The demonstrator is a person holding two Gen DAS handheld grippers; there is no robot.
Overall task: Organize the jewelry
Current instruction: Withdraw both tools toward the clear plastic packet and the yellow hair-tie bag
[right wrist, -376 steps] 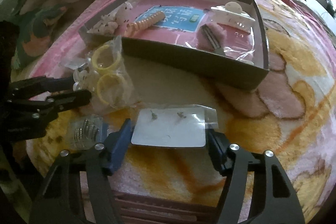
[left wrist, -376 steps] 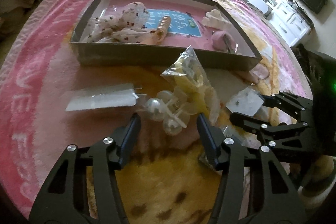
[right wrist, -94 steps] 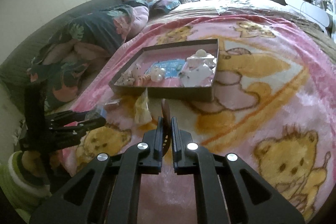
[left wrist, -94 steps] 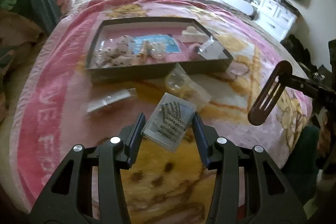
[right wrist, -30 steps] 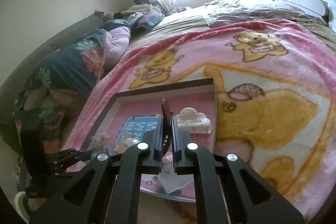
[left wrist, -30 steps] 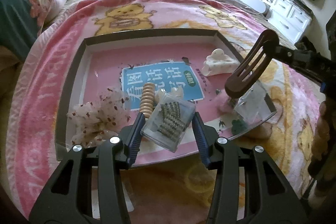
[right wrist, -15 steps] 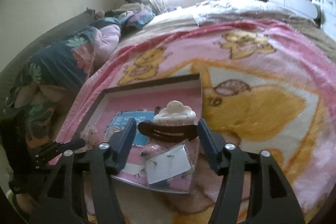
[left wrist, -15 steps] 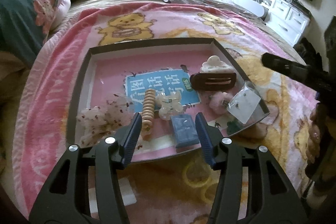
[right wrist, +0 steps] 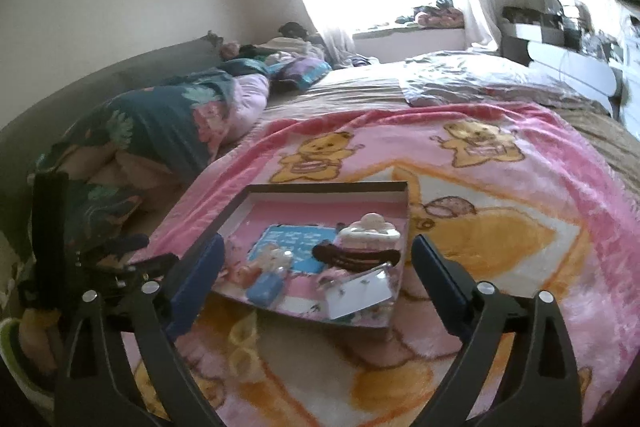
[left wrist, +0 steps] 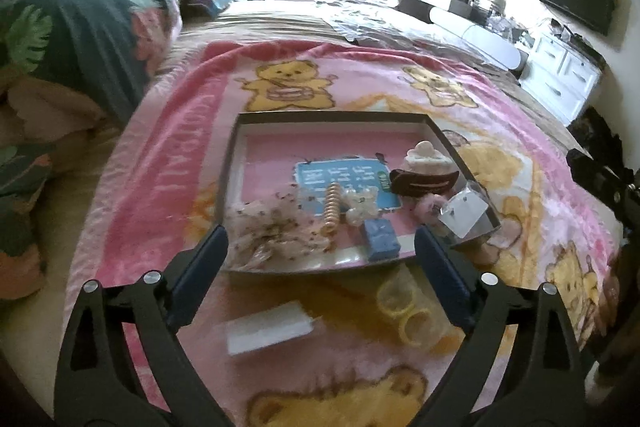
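**Box nearly filled, two packets left on the blanket**

Pink teddy-bear blanket (left wrist: 168, 163) covers the bed, a bright window behind it and white drawers along the right wall; on the blanket sits a shallow dark-rimmed box (left wrist: 230, 163), the place the jewelry is being gathered into.

Inside the box lie a speckled fabric scrunchie (left wrist: 272, 231), a gold spiral hair tie (left wrist: 332, 207), a small blue packet (left wrist: 382, 245), a brown hair clip (left wrist: 424, 181) resting against a white cloud-shaped claw clip (left wrist: 426, 157), and a clear bag with an earring card (left wrist: 464, 217) propped on the near right corner of the rim; most pieces look sorted already.

Outside the box, on the blanket just in front of its near wall, two things are left by my reading: a flat white packet (left wrist: 268, 331) and a clear bag of yellow rings (left wrist: 412, 311); these would be the remaining work.

Left gripper (left wrist: 320, 279) hangs above that near edge, angled downward, its jaws opening wide with nothing between them; the right gripper (right wrist: 316, 287) is tilted more shallowly toward the box's right half, its jaws likewise opening and empty; neither touches any item.
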